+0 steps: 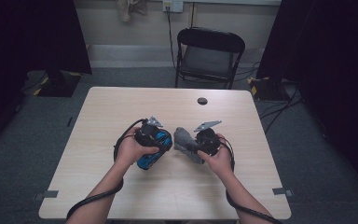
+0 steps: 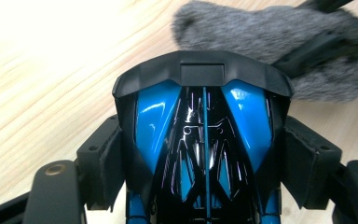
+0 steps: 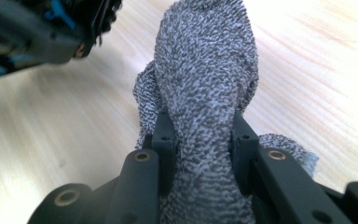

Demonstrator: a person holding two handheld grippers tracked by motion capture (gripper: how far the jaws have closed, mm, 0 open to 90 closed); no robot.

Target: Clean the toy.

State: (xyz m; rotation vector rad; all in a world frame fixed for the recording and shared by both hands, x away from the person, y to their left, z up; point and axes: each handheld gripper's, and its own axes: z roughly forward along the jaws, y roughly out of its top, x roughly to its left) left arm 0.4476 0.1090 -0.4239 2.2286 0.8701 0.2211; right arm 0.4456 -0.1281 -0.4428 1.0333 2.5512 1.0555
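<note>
High view: the left hand-held gripper grasps a blue toy car above the tabletop. The grey cloth, clamped in the right hand-held gripper, lies just right of the car.

Left gripper view: both pads press the car's flanks; its long axis runs along the jaws, toward the cloth beyond.

Right gripper view: the jaws pinch a bunched cloth fold; the car sits upper left, near. The right hand is nearer the cloth.

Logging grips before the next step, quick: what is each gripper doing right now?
Left gripper: closed on the blue and black toy car.
Right gripper: closed on the grey cloth.
</note>
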